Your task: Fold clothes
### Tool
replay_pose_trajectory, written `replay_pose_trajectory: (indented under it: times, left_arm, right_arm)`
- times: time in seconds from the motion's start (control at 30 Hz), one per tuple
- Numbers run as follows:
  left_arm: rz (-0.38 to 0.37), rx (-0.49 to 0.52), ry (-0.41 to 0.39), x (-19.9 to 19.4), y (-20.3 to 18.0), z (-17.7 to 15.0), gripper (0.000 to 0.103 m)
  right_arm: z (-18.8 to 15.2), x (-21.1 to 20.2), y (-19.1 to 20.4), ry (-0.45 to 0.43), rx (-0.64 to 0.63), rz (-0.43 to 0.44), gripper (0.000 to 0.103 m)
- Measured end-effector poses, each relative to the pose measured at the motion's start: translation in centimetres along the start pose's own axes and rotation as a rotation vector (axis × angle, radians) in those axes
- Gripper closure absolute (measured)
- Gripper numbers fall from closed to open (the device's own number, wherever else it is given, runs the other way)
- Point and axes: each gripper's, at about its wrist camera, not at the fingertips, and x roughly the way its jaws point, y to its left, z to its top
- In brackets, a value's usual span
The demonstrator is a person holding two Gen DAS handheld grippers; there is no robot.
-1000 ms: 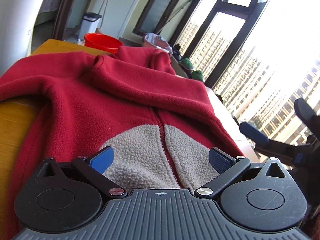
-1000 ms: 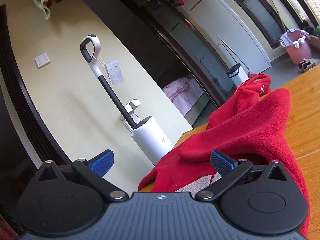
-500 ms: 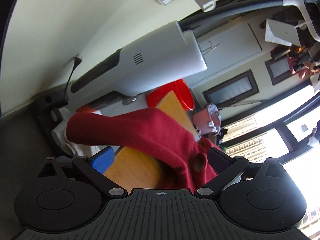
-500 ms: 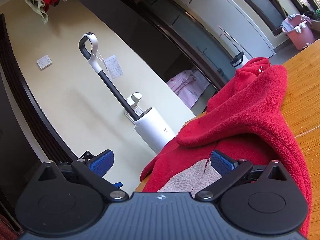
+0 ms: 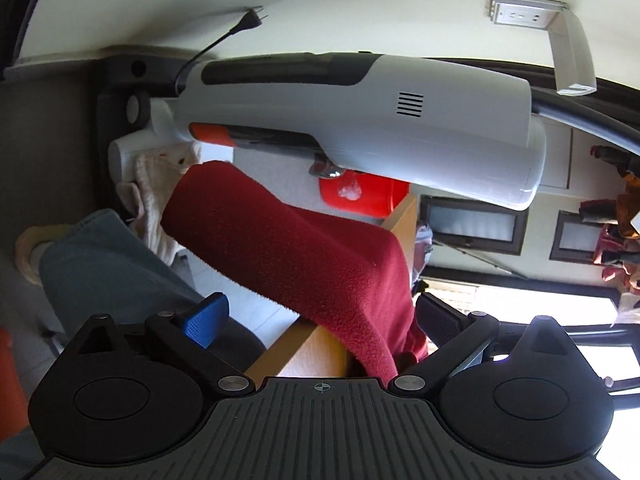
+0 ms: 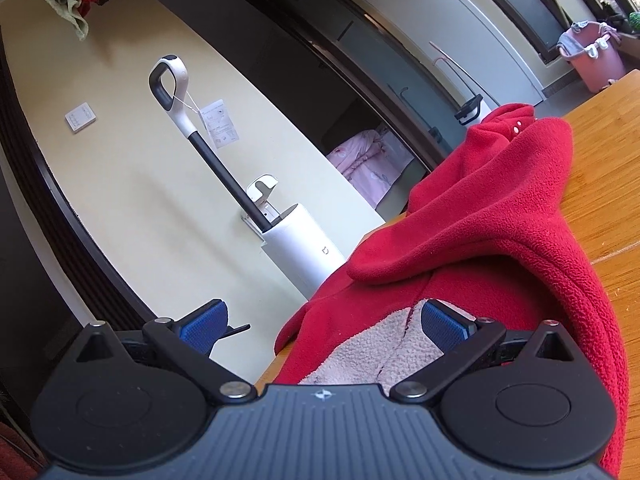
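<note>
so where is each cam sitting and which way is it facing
Left wrist: on the left gripper, rolled sideways, facing the hanging sleeve at the table edge, vacuum behind; the person's jeans leg shows.
Right wrist: on the right gripper, low over the table, facing along the jacket toward the vacuum; only its fingers show.
Shared: jacket, table, vacuum.

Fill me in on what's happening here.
A person with a gripper in each hand is folding a red fleece on a wooden table. The left gripper, jaws open, is turned sideways at the sleeve hanging off the table edge. The right gripper, also open, hovers over the fleece's pale hem panel. Nothing is gripped yet.
</note>
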Motion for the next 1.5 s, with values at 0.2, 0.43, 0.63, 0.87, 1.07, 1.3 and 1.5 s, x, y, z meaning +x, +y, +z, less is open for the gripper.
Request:
replay_pose_trajectory:
  times: [0.2, 0.43, 0.63, 0.87, 1.07, 1.3, 1.5]
  left_arm:
    - [0.076, 0.001, -0.028, 2.6, 0.1, 0.9, 0.01]
    - [0.187, 0.418, -0.221, 0.0, -5.9, -1.1, 0.082]
    - [0.177, 0.81, -0.358, -2.9, -13.1, -5.5, 0.087]
    - [0.153, 1.12, -0.414, -2.8, -20.1, -12.4, 0.09]
    - [0.056, 1.269, -0.345, -0.8, -23.9, -18.1, 0.09]
    - [-0.036, 1.381, -0.195, 3.3, -26.5, -24.2, 0.09]
    - [-0.073, 1.44, -0.068, 7.5, -26.9, -28.4, 0.09]
  right_arm:
    - [0.0, 0.0, -0.3, 0.006, 0.02, -0.002, 0.0]
    - [-0.1, 0.0, -0.5, 0.007, 0.026, 0.0, 0.0]
    - [-0.1, -0.1, -0.4, 0.002, 0.02, 0.003, 0.0]
    - [-0.1, -0.2, -0.4, -0.003, 0.022, 0.003, 0.0]
    - [-0.1, -0.2, -0.6, -0.001, 0.031, -0.001, 0.0]
    - [0.0, -0.3, -1.0, 0.002, 0.055, -0.006, 0.0]
    - [0.0, -0.2, -0.9, 0.006, 0.059, -0.01, 0.0]
